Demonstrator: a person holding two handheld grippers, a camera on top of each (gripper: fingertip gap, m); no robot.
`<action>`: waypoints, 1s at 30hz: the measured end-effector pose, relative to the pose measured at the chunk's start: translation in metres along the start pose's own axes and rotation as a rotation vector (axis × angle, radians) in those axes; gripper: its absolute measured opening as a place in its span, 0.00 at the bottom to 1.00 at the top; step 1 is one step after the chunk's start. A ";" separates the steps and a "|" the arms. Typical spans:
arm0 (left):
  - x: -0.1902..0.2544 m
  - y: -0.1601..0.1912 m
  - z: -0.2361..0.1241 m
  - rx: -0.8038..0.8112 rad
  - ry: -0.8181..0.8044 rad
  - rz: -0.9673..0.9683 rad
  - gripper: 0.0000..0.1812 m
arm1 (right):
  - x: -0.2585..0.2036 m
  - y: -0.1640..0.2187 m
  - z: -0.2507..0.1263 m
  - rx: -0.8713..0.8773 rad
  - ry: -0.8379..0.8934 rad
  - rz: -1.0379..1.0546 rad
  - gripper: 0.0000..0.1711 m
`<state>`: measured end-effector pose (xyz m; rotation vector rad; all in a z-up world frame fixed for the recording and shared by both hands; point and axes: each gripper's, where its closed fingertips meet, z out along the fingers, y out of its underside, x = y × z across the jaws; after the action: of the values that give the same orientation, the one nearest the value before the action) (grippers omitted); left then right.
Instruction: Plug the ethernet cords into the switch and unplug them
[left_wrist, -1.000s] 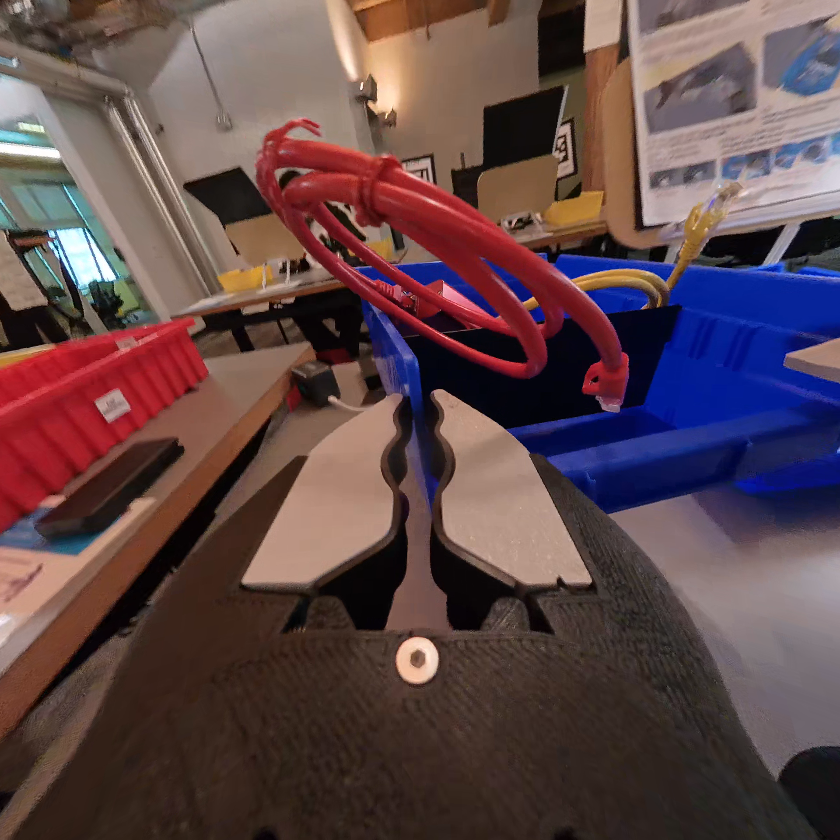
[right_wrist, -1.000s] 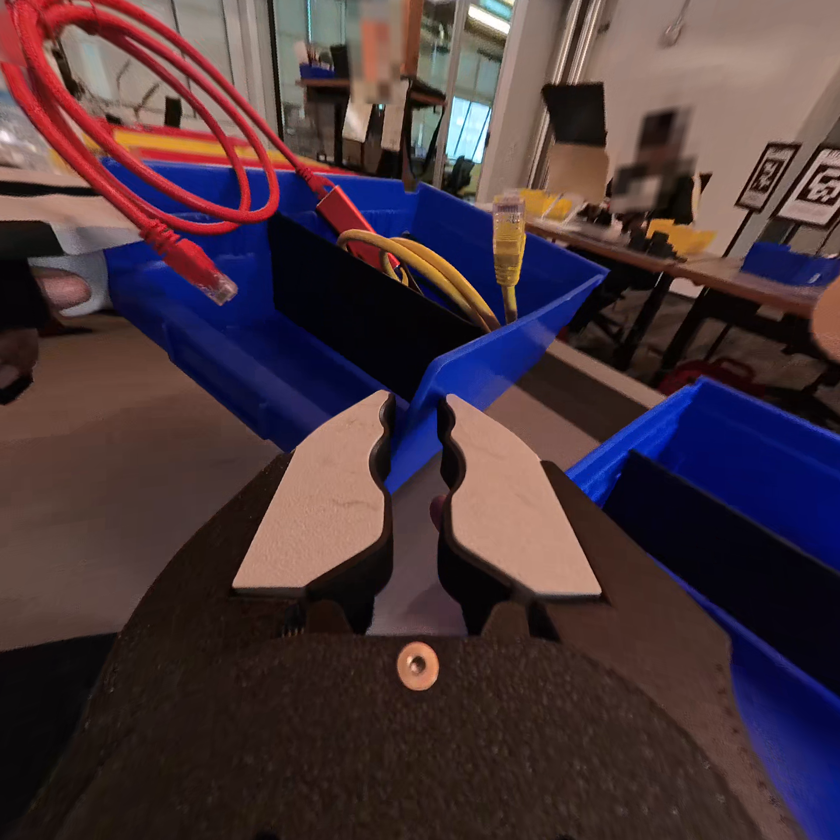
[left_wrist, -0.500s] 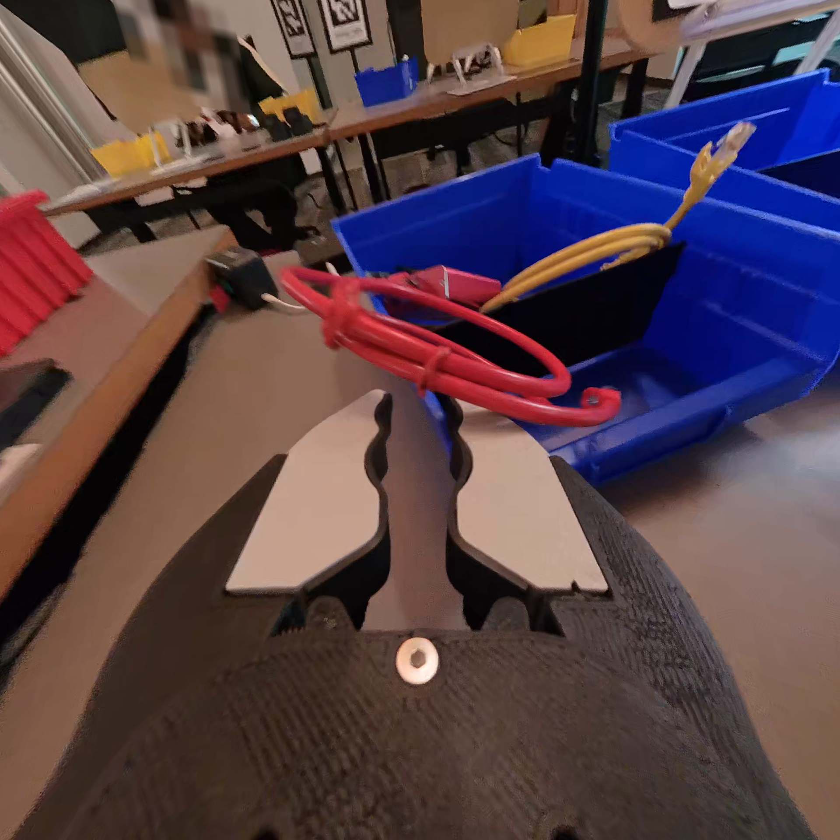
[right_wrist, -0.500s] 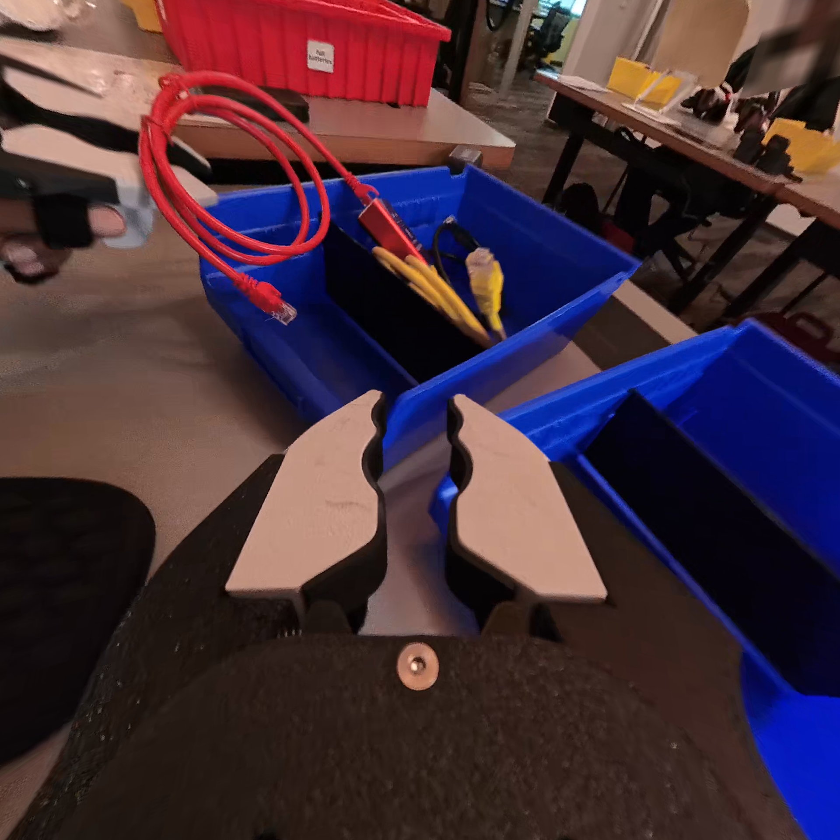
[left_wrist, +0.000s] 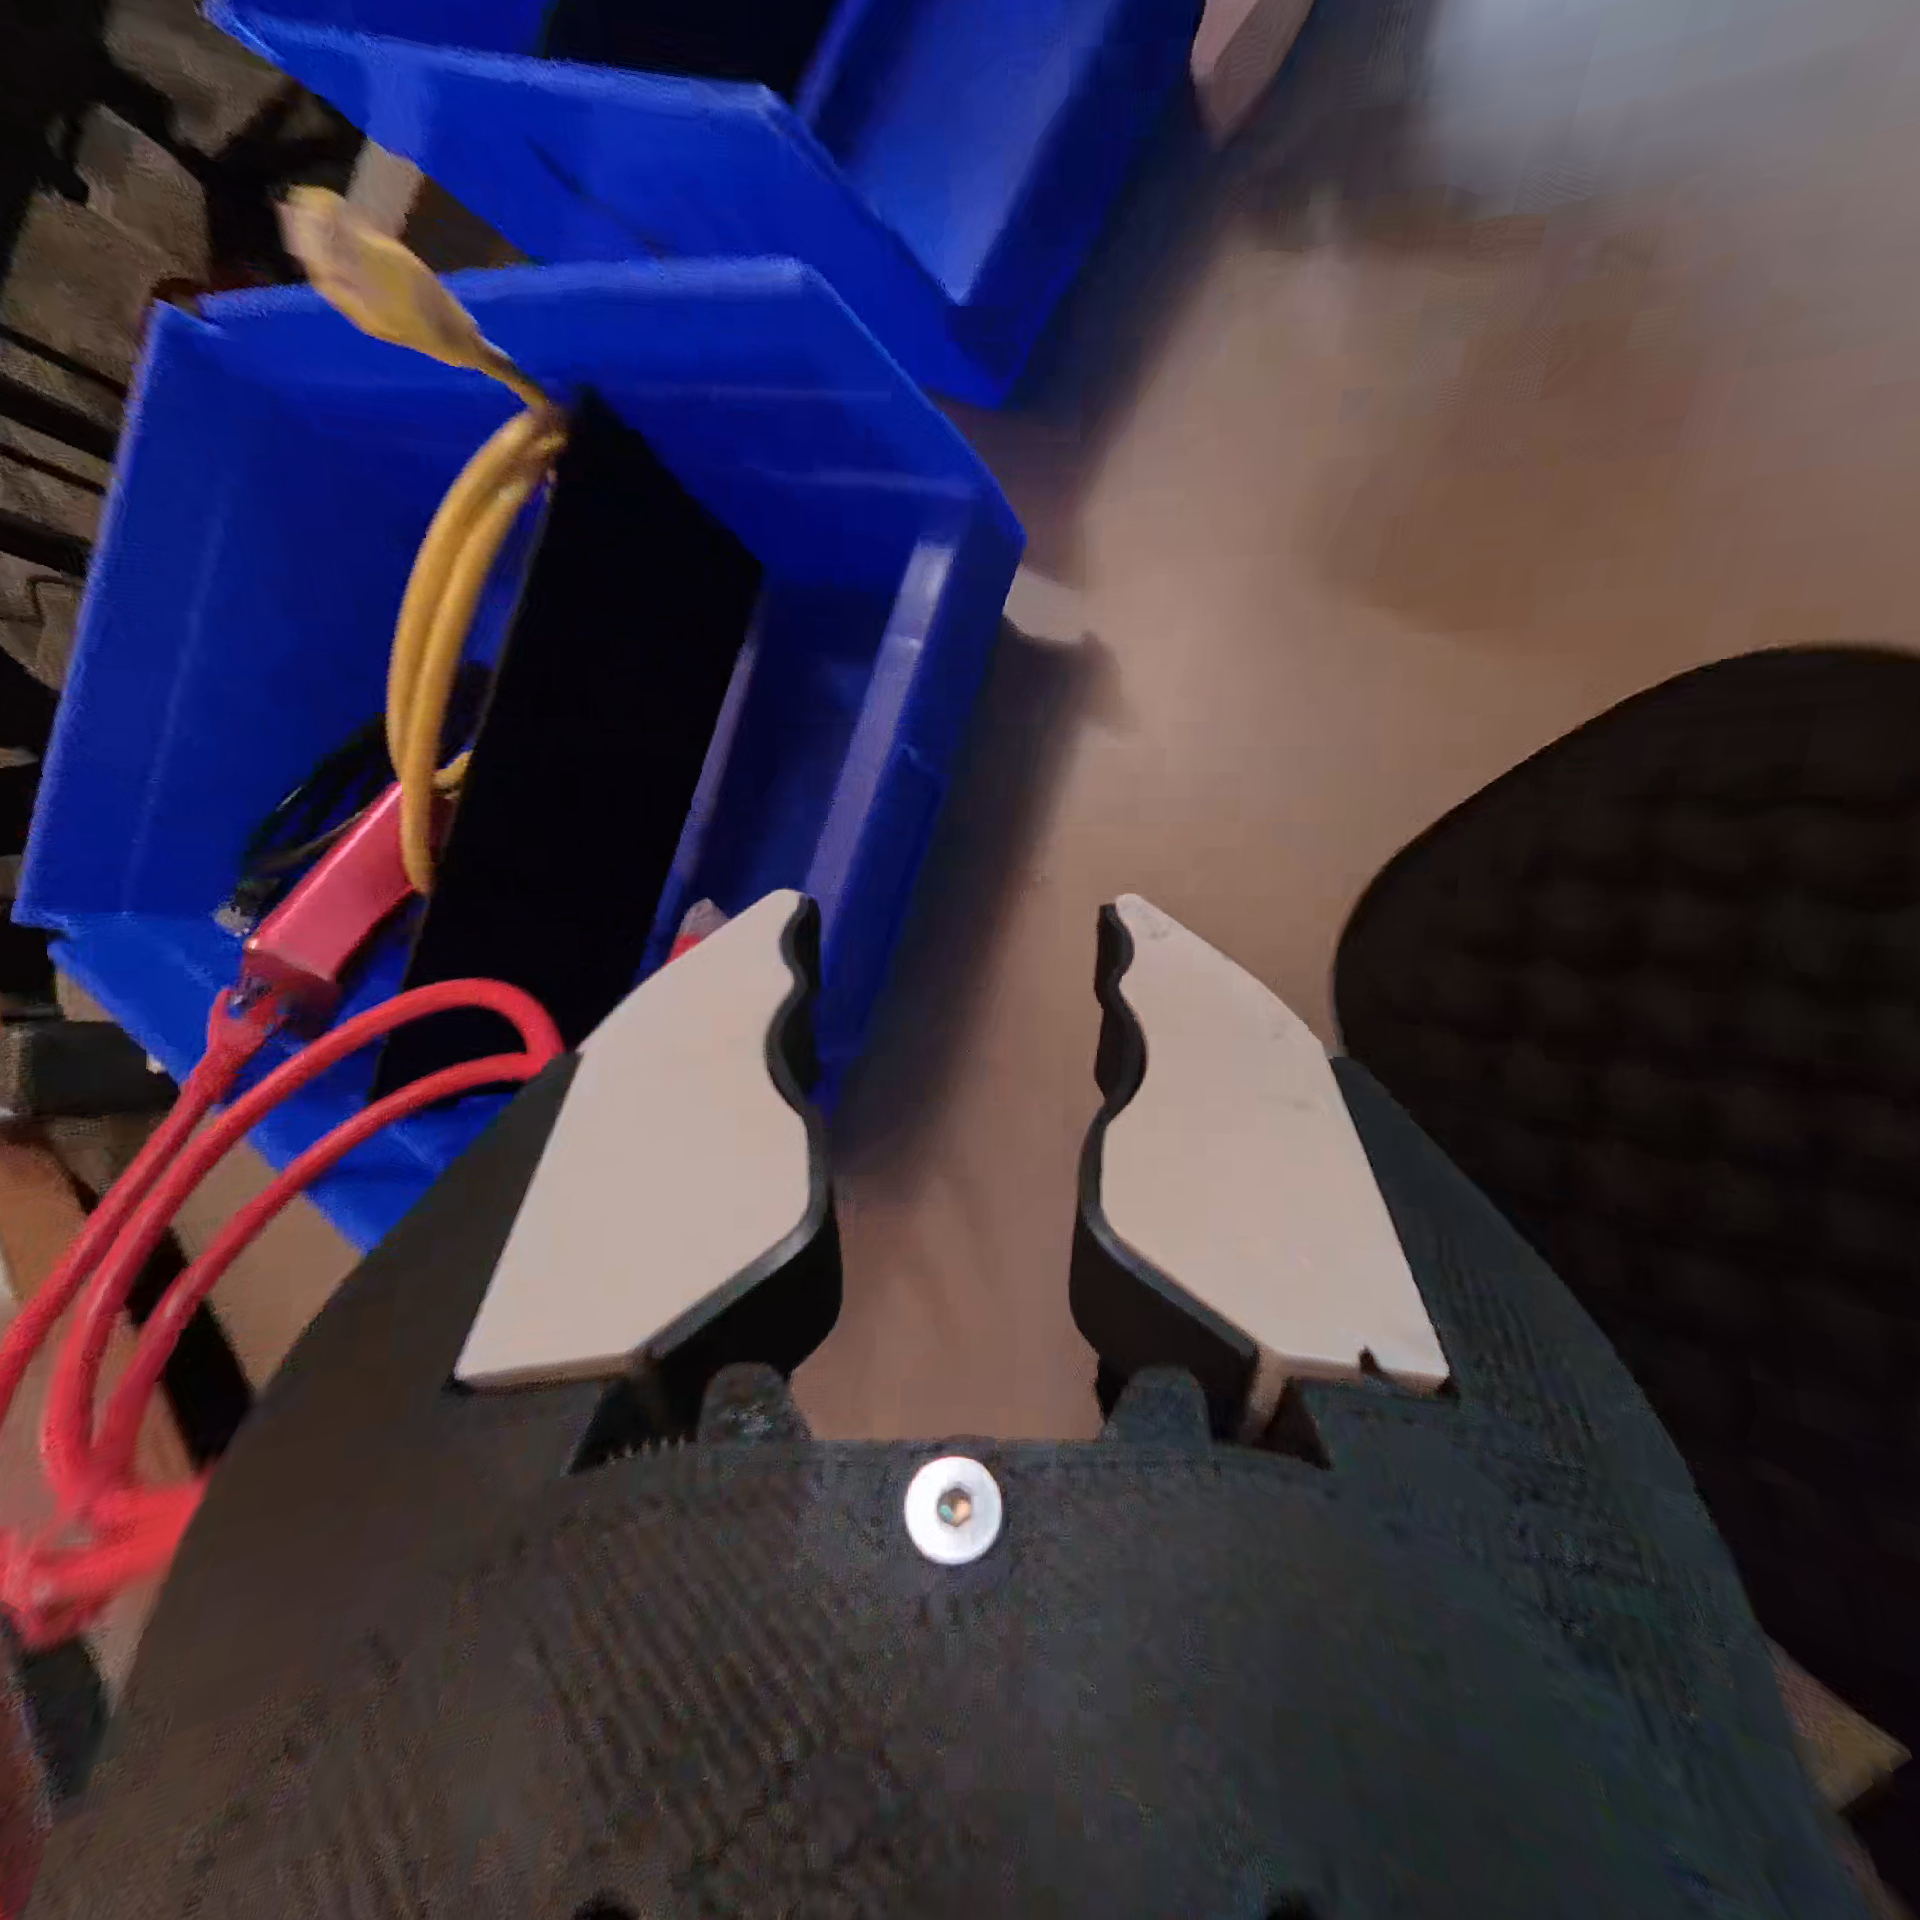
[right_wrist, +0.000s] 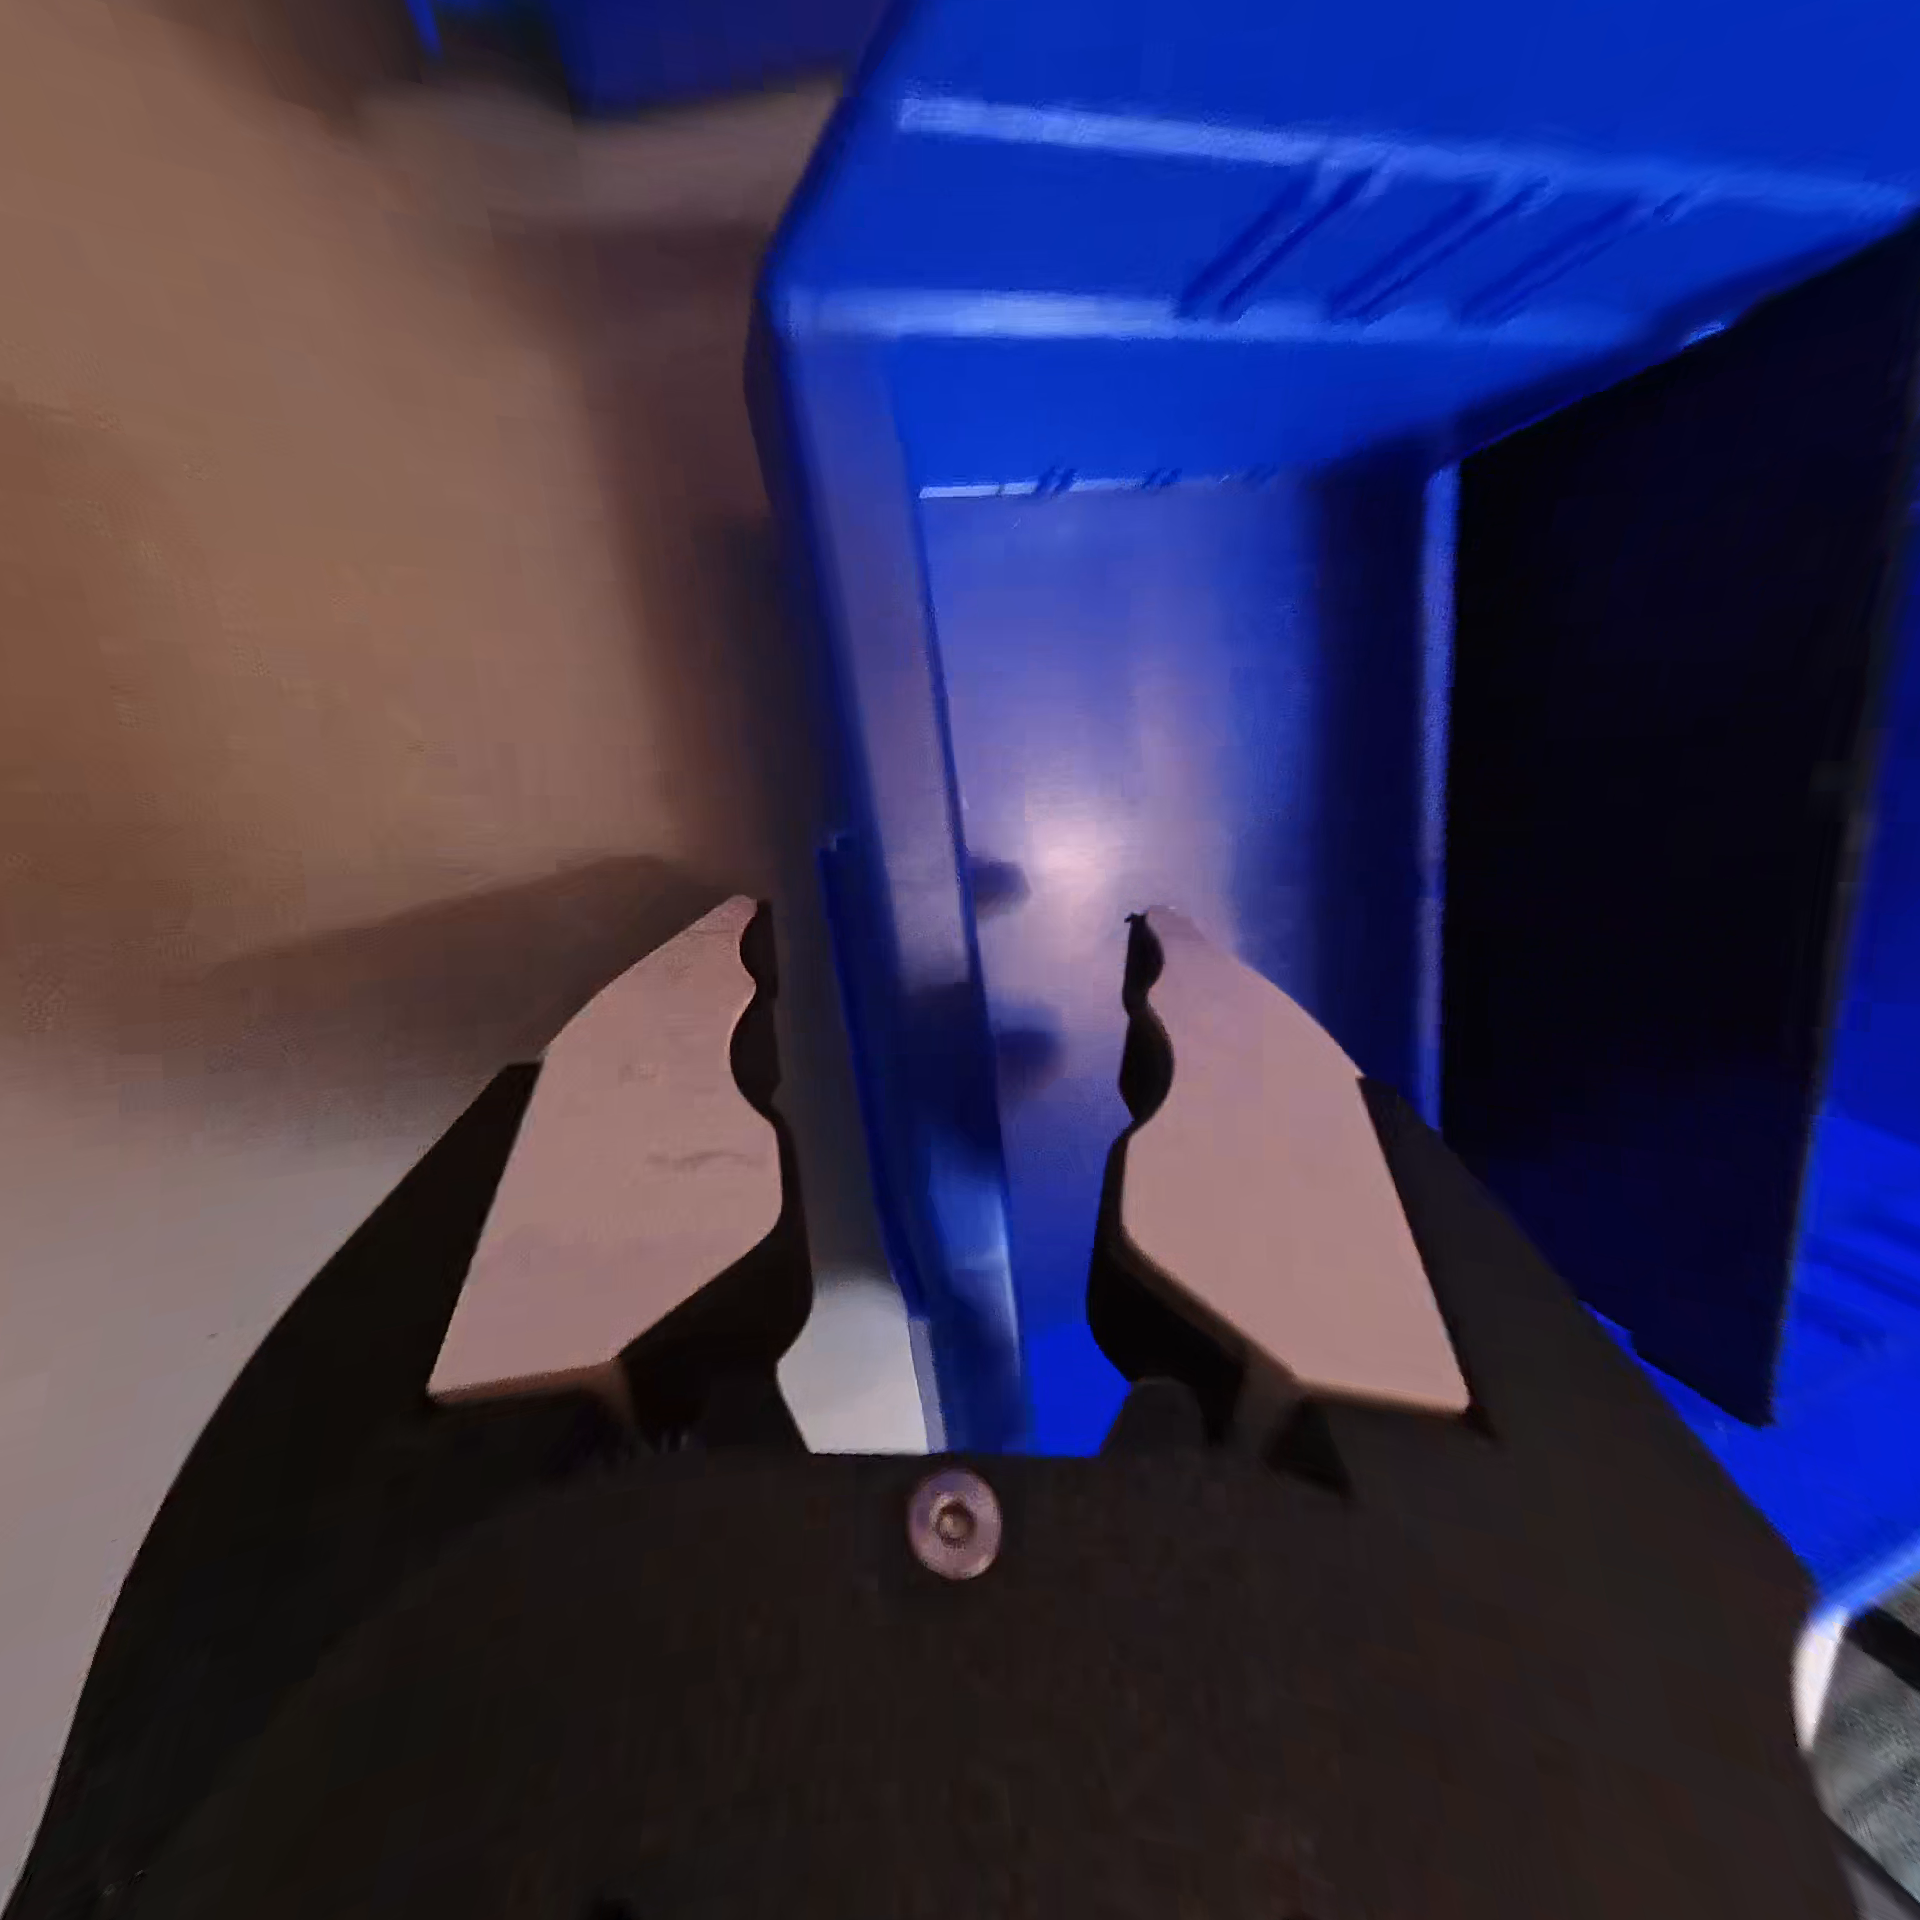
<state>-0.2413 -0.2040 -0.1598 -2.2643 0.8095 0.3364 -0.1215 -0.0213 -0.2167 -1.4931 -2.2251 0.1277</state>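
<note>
- You are holding the left gripper (left_wrist: 956, 914) with its jaws spread wide and nothing between them, pointing down at the tan table (left_wrist: 1455, 468).
- The red ethernet cord (left_wrist: 187, 1174) is looping beside that gripper's left finger, running from the red switch (left_wrist: 332, 925) lying in the nearer blue bin (left_wrist: 727, 353).
- The yellow ethernet cord (left_wrist: 447, 603) is arching along the bin's black divider (left_wrist: 592, 748), its plug (left_wrist: 343, 260) sticking out over the rim.
- You are keeping the right gripper (right_wrist: 940, 914) released too, straddling the wall of a second blue bin (right_wrist: 862, 727) without gripping it.
</note>
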 end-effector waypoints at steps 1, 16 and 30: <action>-0.001 0.001 0.010 -0.037 0.005 0.029 0.30 | -0.002 0.004 0.007 -0.031 -0.008 -0.009 0.34; -0.026 0.022 0.090 -0.328 -0.005 0.287 0.17 | -0.049 0.103 -0.042 0.007 -0.003 0.129 0.19; -0.039 -0.028 0.135 -0.279 0.019 0.299 0.17 | 0.009 0.241 -0.072 -0.101 0.208 0.371 0.18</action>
<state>-0.2542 -0.0770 -0.2254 -2.4025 1.1770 0.5988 0.1120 0.0723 -0.2270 -1.8696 -1.7992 -0.0250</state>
